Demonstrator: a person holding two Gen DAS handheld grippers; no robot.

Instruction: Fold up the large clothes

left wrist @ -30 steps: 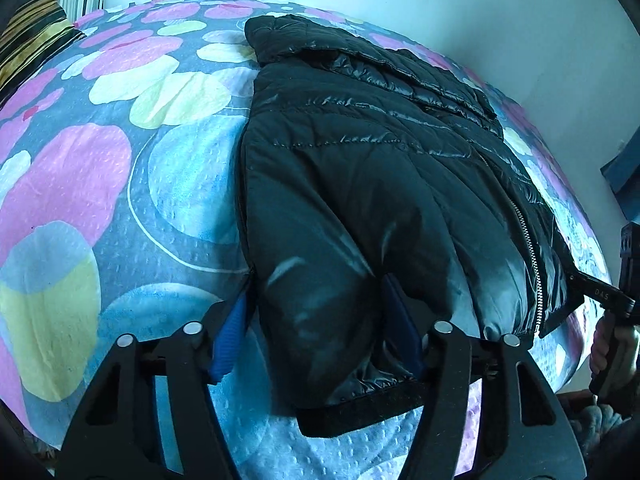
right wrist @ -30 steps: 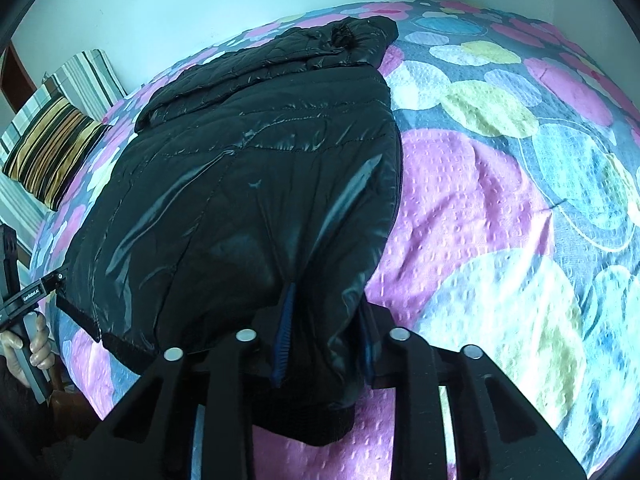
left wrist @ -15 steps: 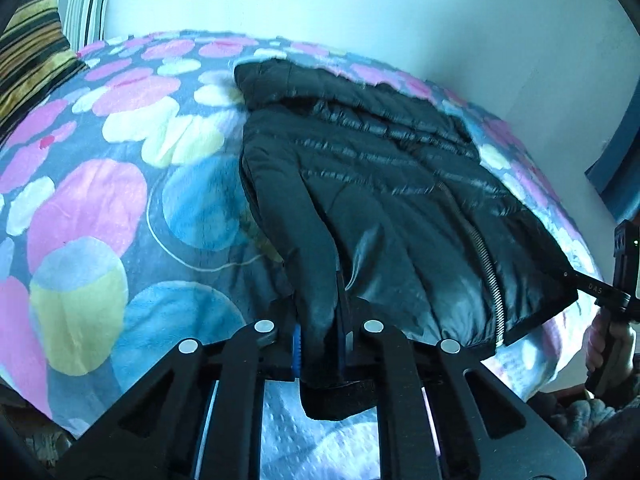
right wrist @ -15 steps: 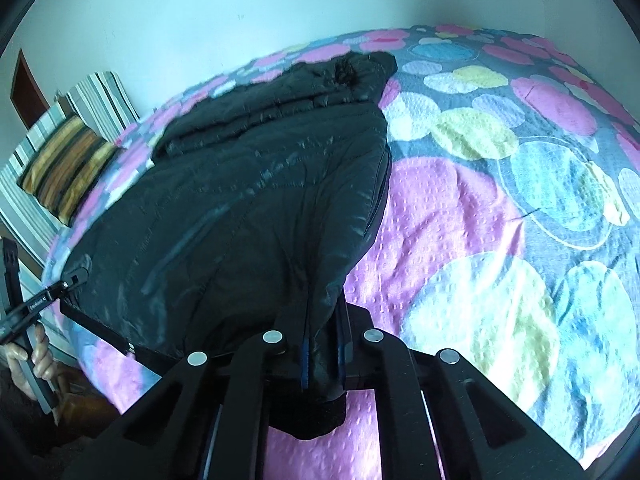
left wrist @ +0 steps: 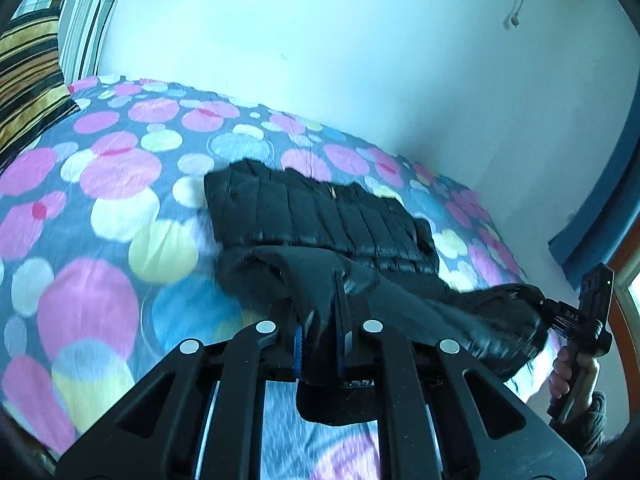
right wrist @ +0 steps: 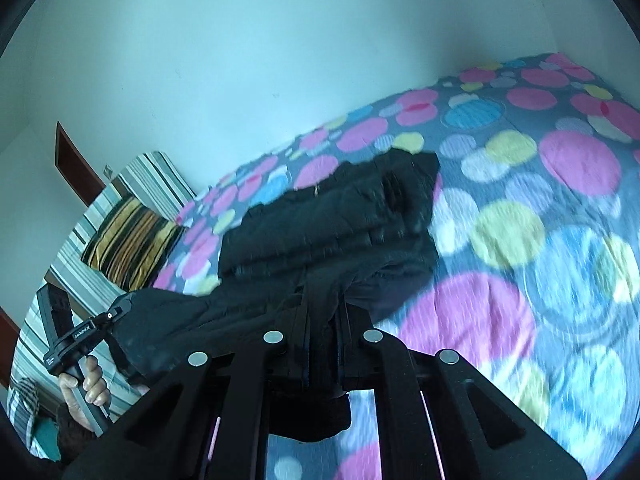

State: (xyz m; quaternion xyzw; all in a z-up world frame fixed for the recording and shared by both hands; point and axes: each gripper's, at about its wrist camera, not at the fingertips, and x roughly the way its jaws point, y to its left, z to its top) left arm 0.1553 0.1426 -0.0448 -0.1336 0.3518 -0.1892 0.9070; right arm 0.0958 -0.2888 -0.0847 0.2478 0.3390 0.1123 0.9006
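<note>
Both claws have lifted the jacket (left wrist: pixel 320 216) hem.

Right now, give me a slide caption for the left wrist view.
Left claw shut on the black puffer jacket, its near hem raised off the polka-dot bedspread.

The jacket (left wrist: pixel 320 220) is shiny, puffy black cloth with stitched rows. The bedspread (left wrist: pixel 100 208) is soft, bumpy cloth with coloured dots. The left gripper (left wrist: pixel 320 344) looks like dull black plastic with round silver metal bolts. The wall (left wrist: pixel 320 40) is smooth and plain. The pillow (right wrist: pixel 132 240) is striped cloth.
</note>
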